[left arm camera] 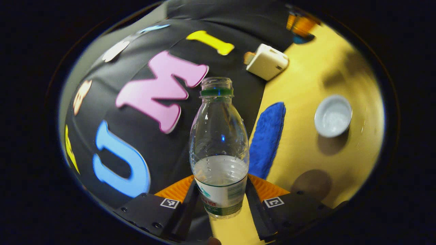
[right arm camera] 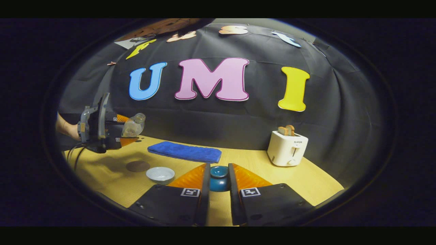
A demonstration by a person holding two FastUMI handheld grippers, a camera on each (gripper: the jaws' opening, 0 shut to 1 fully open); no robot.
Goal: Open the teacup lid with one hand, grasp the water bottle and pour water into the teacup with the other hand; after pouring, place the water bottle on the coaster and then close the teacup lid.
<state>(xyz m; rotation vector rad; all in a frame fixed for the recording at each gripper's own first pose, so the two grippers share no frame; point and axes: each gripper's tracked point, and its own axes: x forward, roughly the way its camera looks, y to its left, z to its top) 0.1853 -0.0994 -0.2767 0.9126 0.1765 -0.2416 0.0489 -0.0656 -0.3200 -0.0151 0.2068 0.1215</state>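
My left gripper (left arm camera: pixel 220 190) is shut on the lower body of a clear, uncapped water bottle (left arm camera: pixel 219 136) that is about a third full. In the right gripper view the left gripper (right arm camera: pixel 126 132) holds that bottle (right arm camera: pixel 133 126) tilted, mouth to the right, in the air above the table's left side. A white teacup (left arm camera: pixel 333 115) stands open on the wooden table (left arm camera: pixel 306 160), beside a brown round coaster (left arm camera: pixel 311 183); the teacup (right arm camera: pixel 160 174) lies just right of the coaster (right arm camera: pixel 138 166). My right gripper (right arm camera: pixel 219 167) is shut on the blue teacup lid (right arm camera: pixel 219 177), held off the cup.
A folded blue towel (right arm camera: pixel 185 152) lies along the back of the table against the black cloth wall. A white toaster (right arm camera: pixel 286 148) with toast in it stands at the back right. A hand (right arm camera: pixel 66 129) holds the left gripper, its cable trailing over the table's left edge.
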